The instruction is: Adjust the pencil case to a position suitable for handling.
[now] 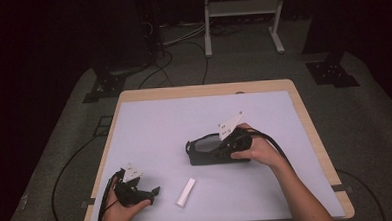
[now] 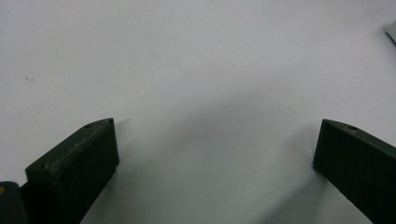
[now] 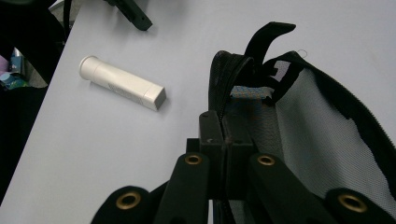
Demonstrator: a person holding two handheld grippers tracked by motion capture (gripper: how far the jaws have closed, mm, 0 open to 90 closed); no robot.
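The room is dark, with cables on a grey floor, and in the middle stands a wooden tabletop (image 1: pixel 310 130) with a pale, smooth cover. On it lies a small black mesh pouch with a zipper (image 1: pixel 206 151), near the middle. The right hand-held gripper (image 3: pixel 225 135) has its jaws squeezed tight on the pouch's edge, right by the zipper. I think it pinches there so the pouch stays put or its mouth can be pulled open.

A white plastic tube with a cap (image 1: pixel 185 192) lies flat, just in front of the pouch and apart from it. It may be meant to go inside.

The left hand-held gripper (image 1: pixel 146 193) rests low near the front left corner. Its jaws stand wide apart with only bare cover between them. It looks ready to pick up the tube.
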